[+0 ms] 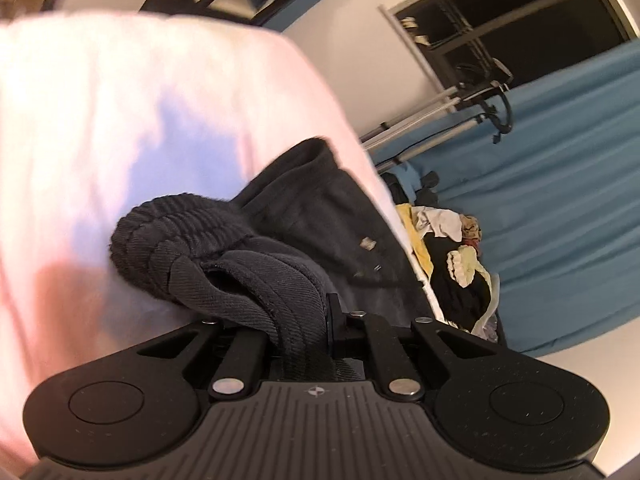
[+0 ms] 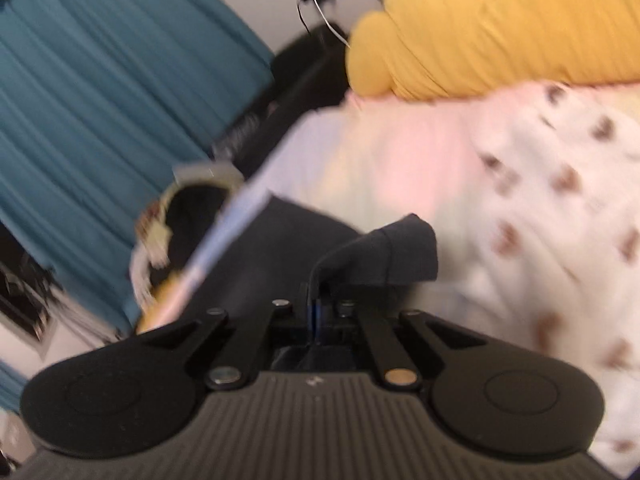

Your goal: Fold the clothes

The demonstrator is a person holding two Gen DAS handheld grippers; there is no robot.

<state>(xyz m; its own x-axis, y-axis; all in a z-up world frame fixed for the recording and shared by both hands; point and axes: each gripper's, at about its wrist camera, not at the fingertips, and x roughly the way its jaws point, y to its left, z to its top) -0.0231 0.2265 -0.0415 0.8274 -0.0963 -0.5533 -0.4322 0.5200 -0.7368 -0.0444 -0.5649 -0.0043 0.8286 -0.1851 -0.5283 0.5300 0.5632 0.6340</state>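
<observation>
Both jaws clenched on the dark grey ribbed-waistband fabric garment (image 1: pixel 224 248), left gripper (image 1: pixel 304 320) at the waistband and right gripper (image 2: pixel 316 304) at a corner, likely to spread it over the pale pink bed sheet (image 1: pixel 120 120).

right gripper (image 2: pixel 314 312): fingers clamped on dark garment (image 2: pixel 384 256) | beyond: pink sheet (image 2: pixel 400 152), yellow pillow (image 2: pixel 480 36)

Left tongs (image 1: pixel 316 320): tips buried under the bunched dark ribbed-cuff garment (image 1: pixel 224 256); pads not visible. Pale pink bed sheet (image 1: pixel 120 120) smeared by motion, cut off at the left edge. Heap of mixed clothes (image 1: pixel 452 264) beside the bed too small to sort. Right wrist view blurred throughout: white brown-spotted blanket (image 2: pixel 540 220) pattern unreadable, mustard-yellow pillow (image 2: pixel 480 40) cropped at top and right. Right tongs (image 2: pixel 316 312) tips mostly hidden by the dark fabric
</observation>
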